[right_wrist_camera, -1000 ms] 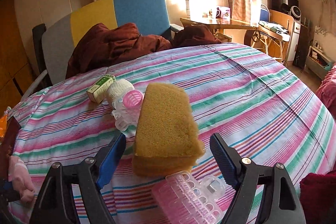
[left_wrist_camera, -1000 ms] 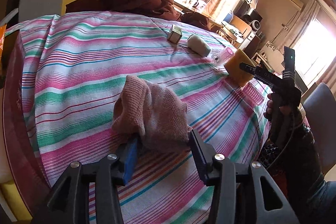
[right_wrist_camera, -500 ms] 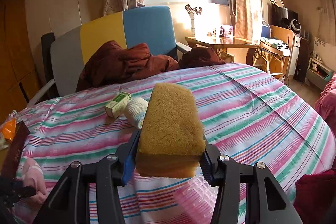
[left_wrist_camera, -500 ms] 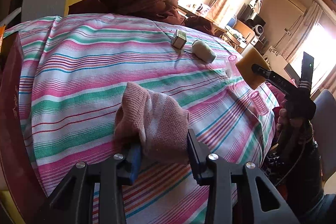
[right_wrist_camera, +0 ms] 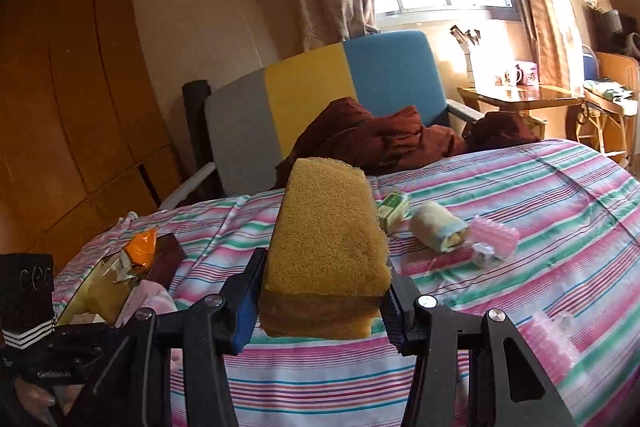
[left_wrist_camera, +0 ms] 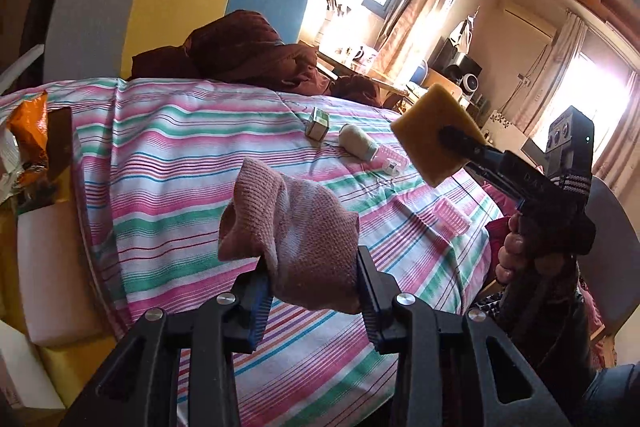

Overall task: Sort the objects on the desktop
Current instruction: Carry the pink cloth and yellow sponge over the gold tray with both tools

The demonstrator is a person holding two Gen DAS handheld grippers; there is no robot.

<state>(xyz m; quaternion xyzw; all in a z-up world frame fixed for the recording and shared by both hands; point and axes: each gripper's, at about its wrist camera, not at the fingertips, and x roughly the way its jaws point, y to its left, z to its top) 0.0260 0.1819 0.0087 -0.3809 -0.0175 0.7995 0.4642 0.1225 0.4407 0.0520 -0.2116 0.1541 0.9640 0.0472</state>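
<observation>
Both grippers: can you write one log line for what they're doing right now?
left gripper: shut on pink cloth, lifted | right gripper: shut on sponge, lifted | on table: box, roll, curlers

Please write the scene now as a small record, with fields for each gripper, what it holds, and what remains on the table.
left gripper: shut on pink knitted cloth, lifted above the table
right gripper: shut on yellow sponge, lifted above the table
surface: striped tablecloth
still lying on the cloth: small green box, rolled cream cloth, pink hair roller
at the table's left side: orange wrapper
behind the table: dark red garment on a chair
</observation>
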